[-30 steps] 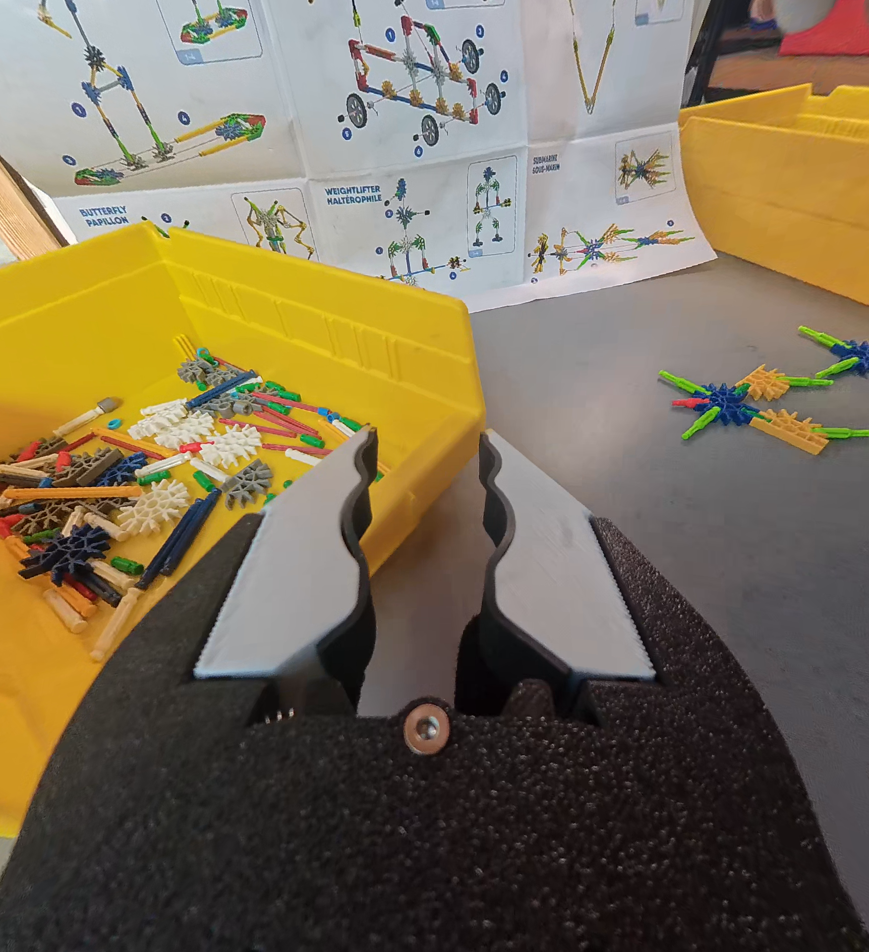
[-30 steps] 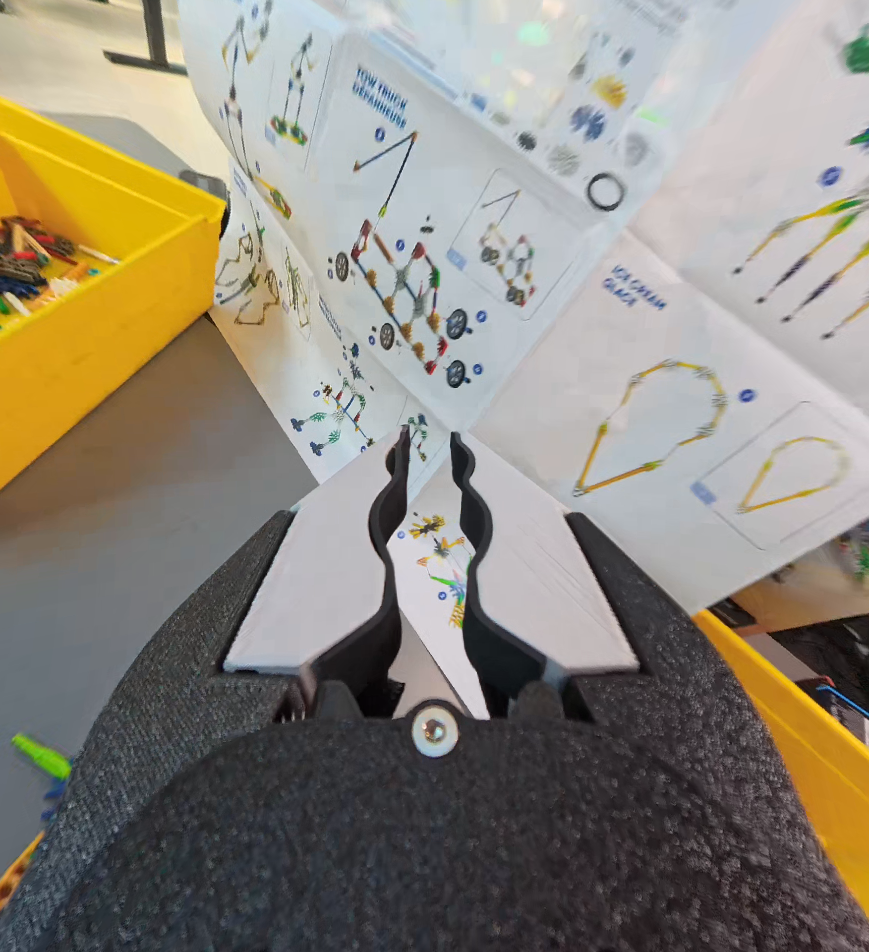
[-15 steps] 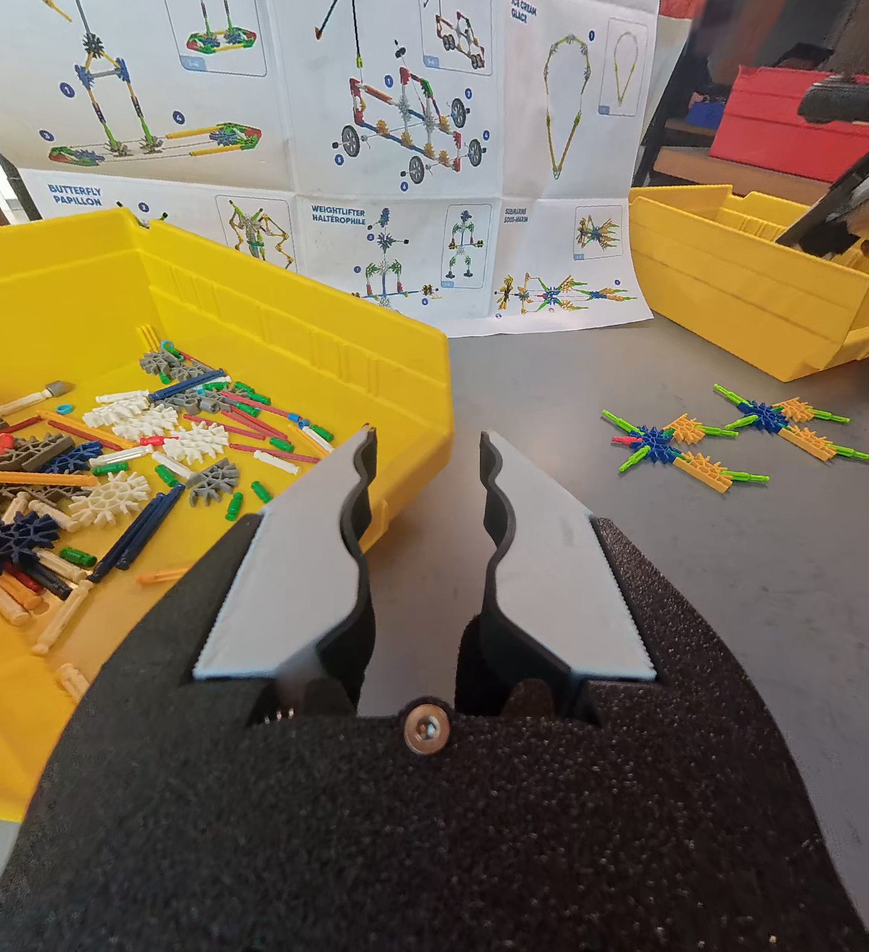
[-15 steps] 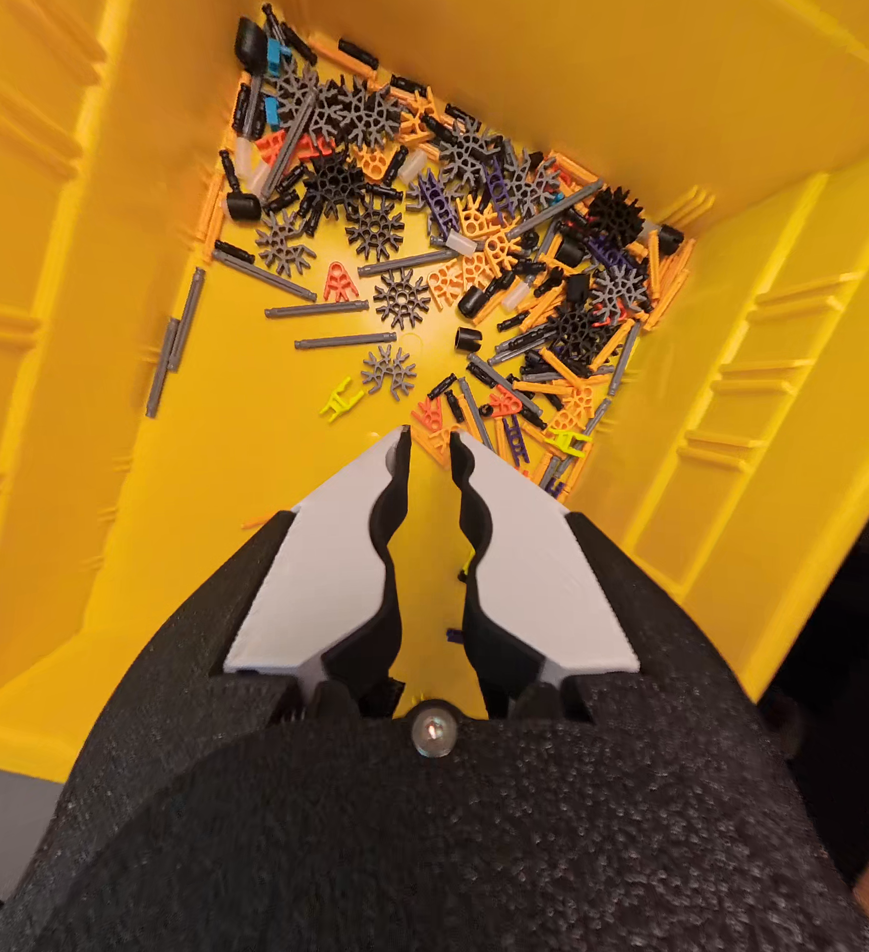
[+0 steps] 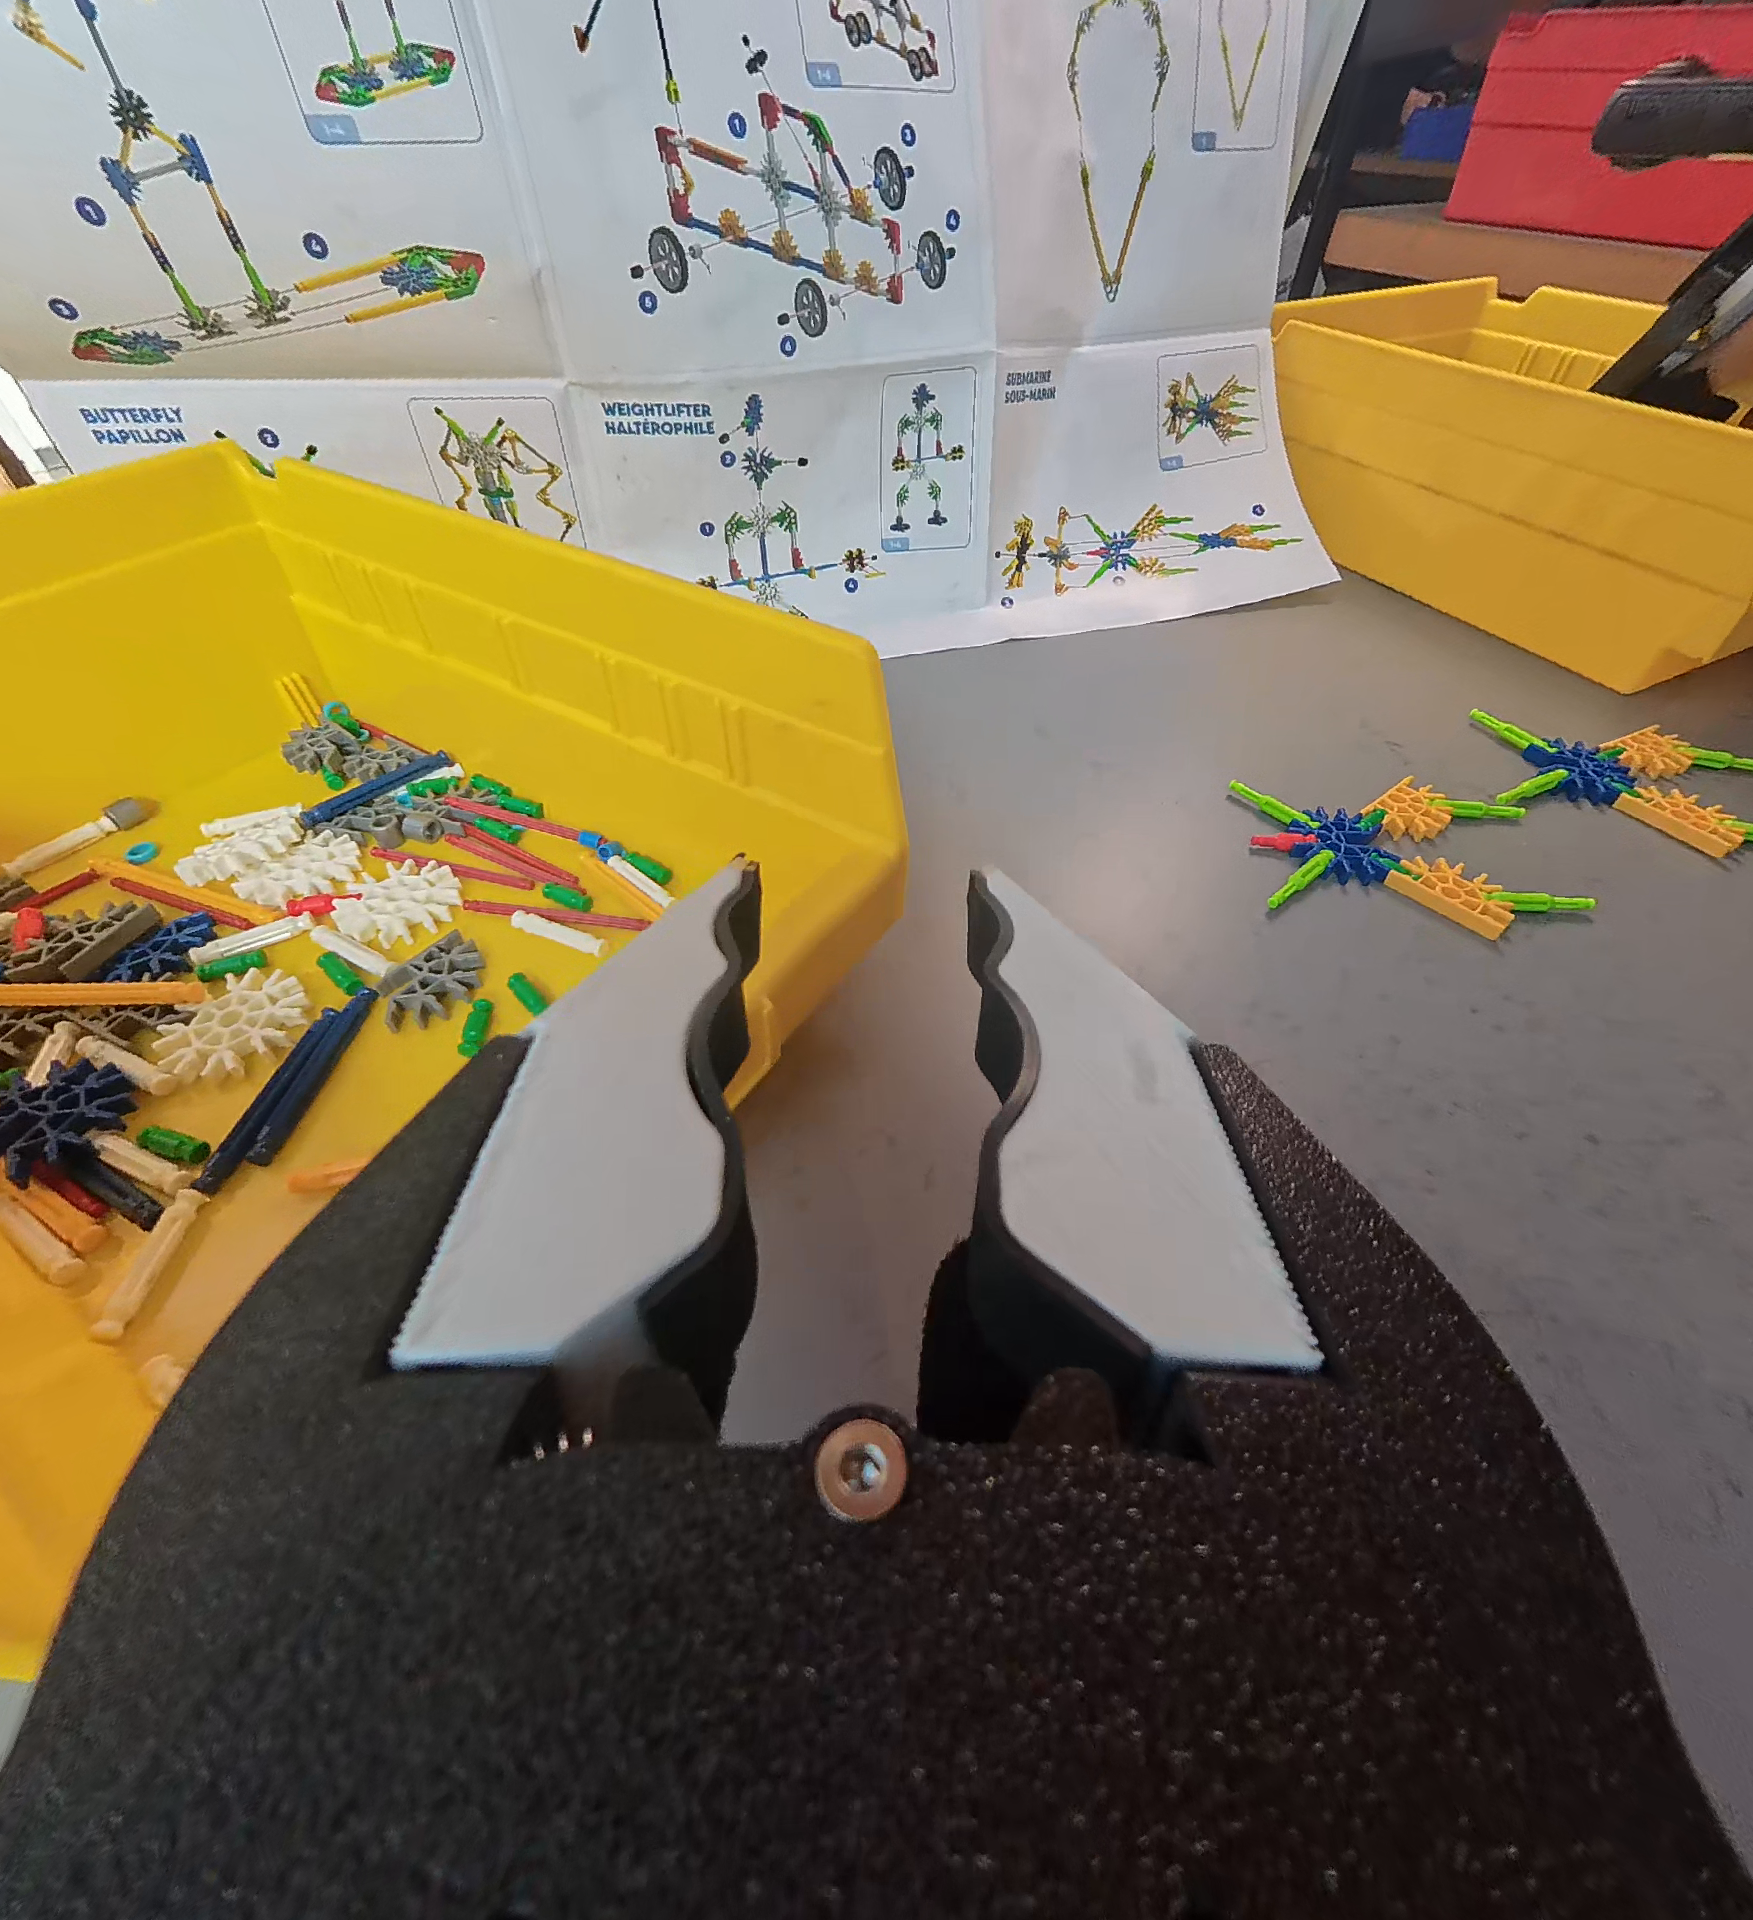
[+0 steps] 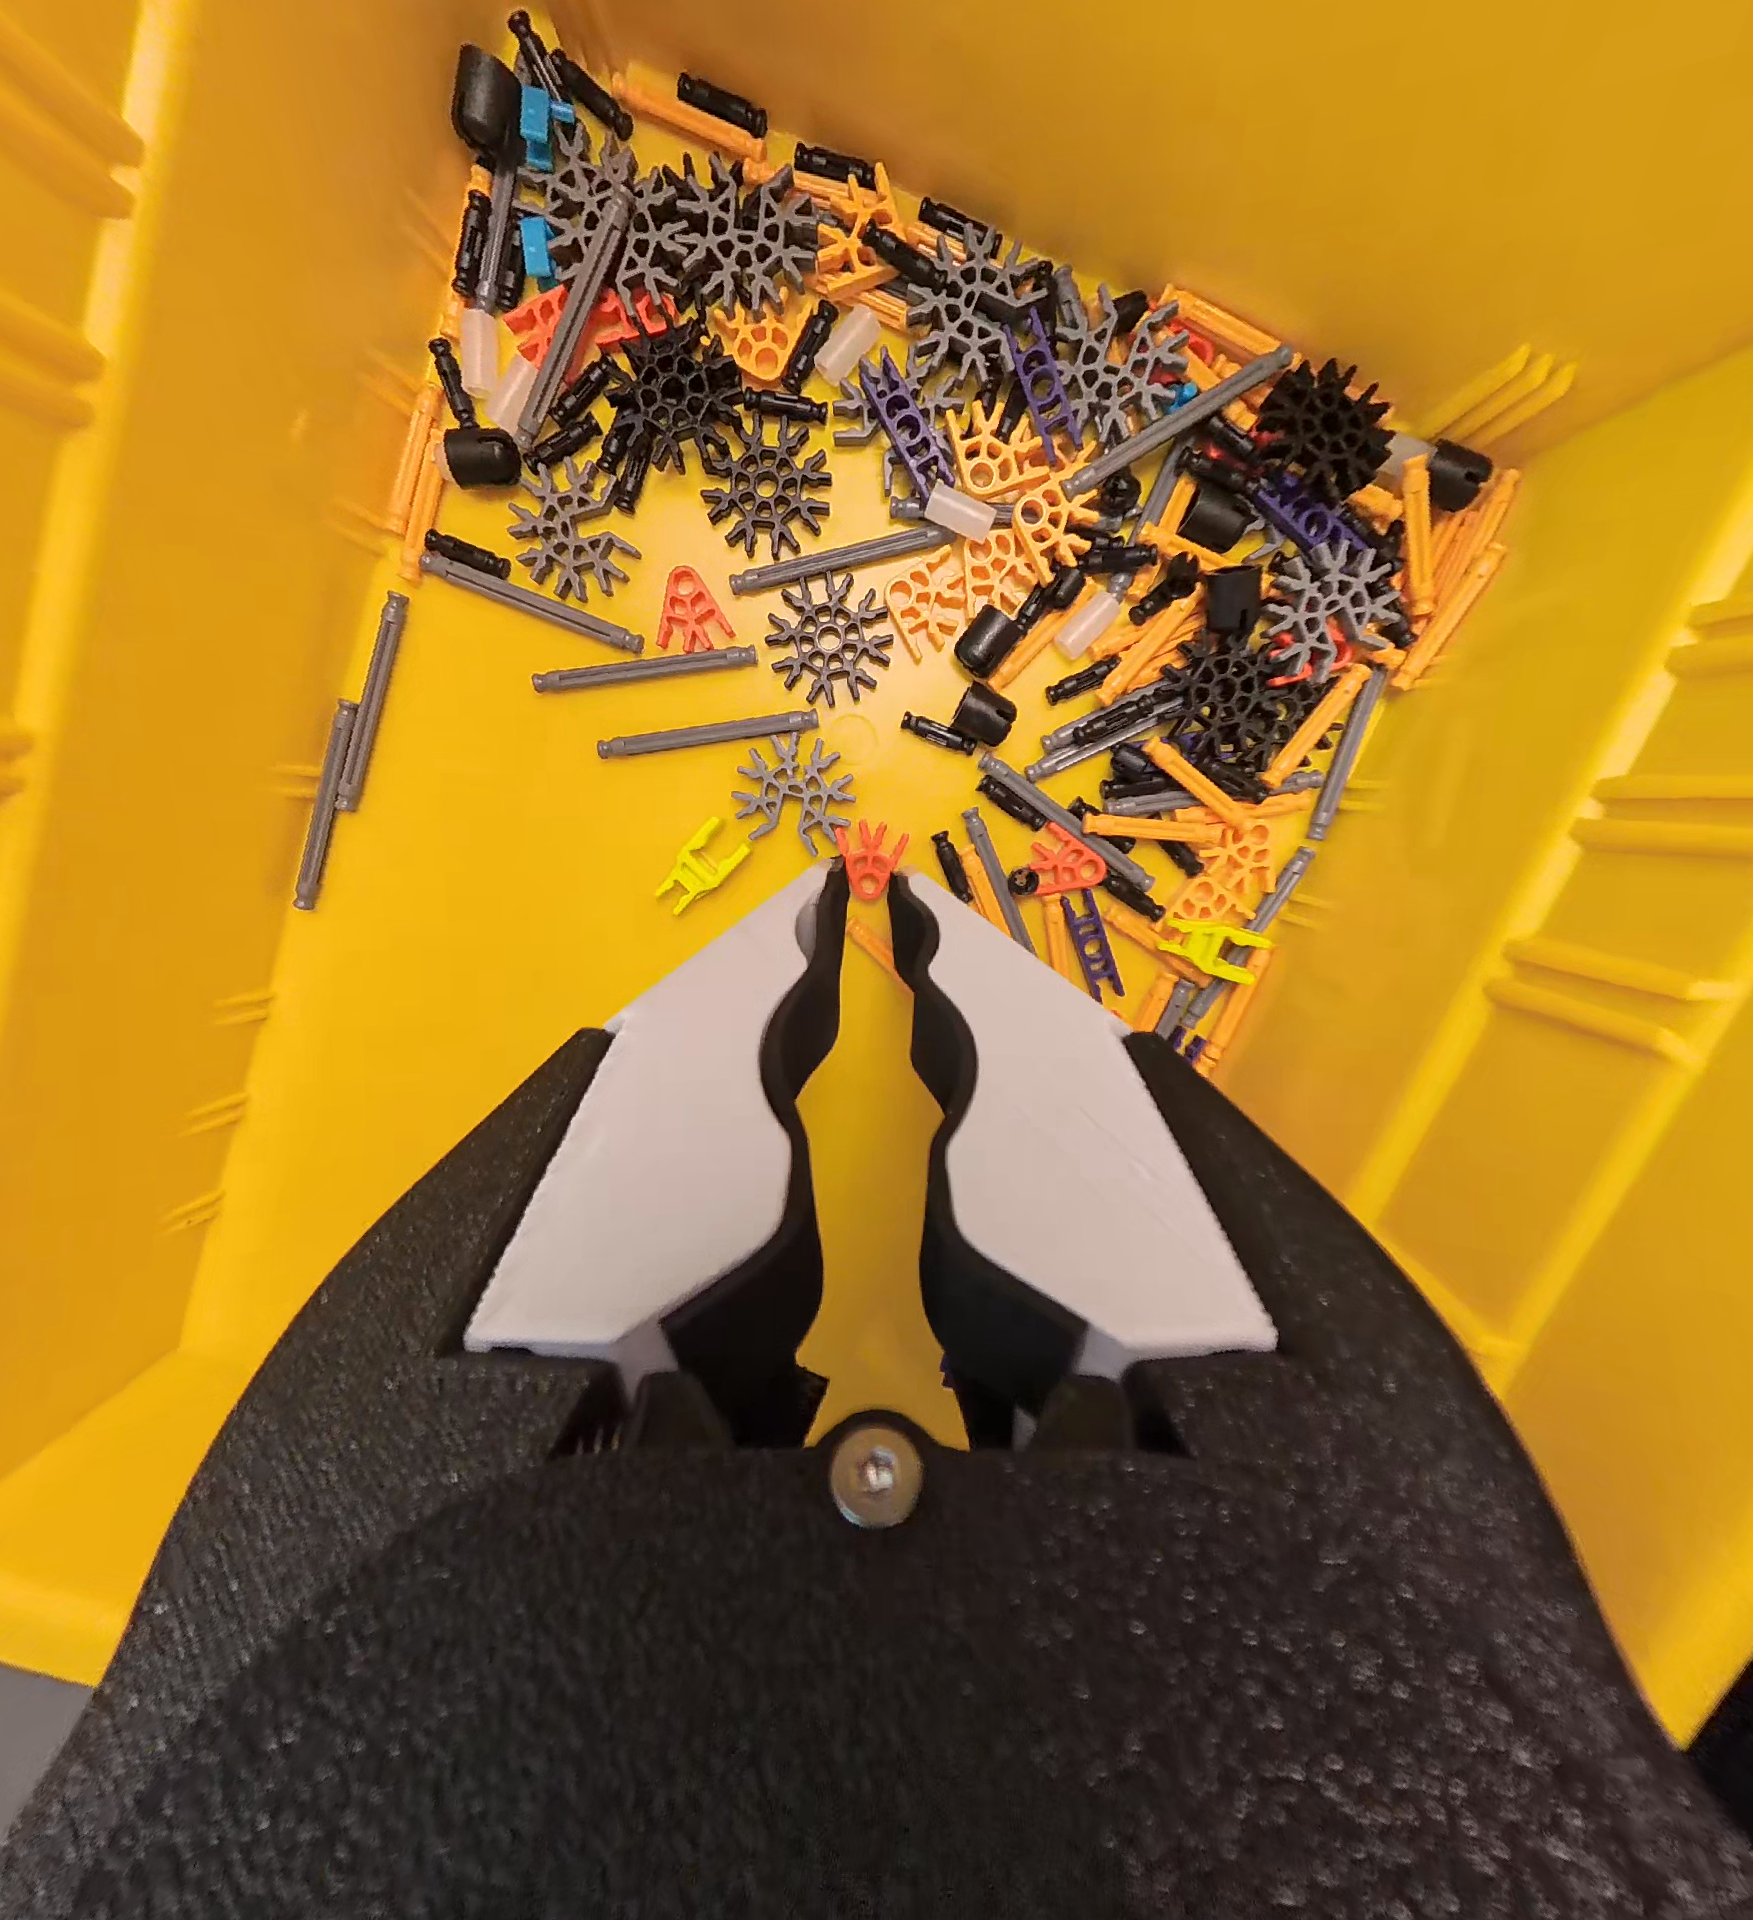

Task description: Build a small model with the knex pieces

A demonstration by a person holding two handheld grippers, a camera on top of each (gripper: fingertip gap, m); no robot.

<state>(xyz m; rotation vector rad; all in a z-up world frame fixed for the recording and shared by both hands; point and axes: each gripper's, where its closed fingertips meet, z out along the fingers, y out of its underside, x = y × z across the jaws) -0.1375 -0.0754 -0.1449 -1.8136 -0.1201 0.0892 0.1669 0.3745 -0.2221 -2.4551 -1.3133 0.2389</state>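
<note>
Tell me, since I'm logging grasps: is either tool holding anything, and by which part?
The right gripper pinches a small red connector by its narrow end. The left gripper is open, holding nothing.

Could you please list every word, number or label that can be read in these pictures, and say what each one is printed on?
I do not copy out writing; I can only place it.
Instruction sheet: blue capital headings beside the lower model drawings.
Same sheet: blue numbered dots around the drawings; small frame tags too small to read.
Left bin and right bin: none visible.
Left gripper, open, and right gripper, shut on the red connector: none.
</note>
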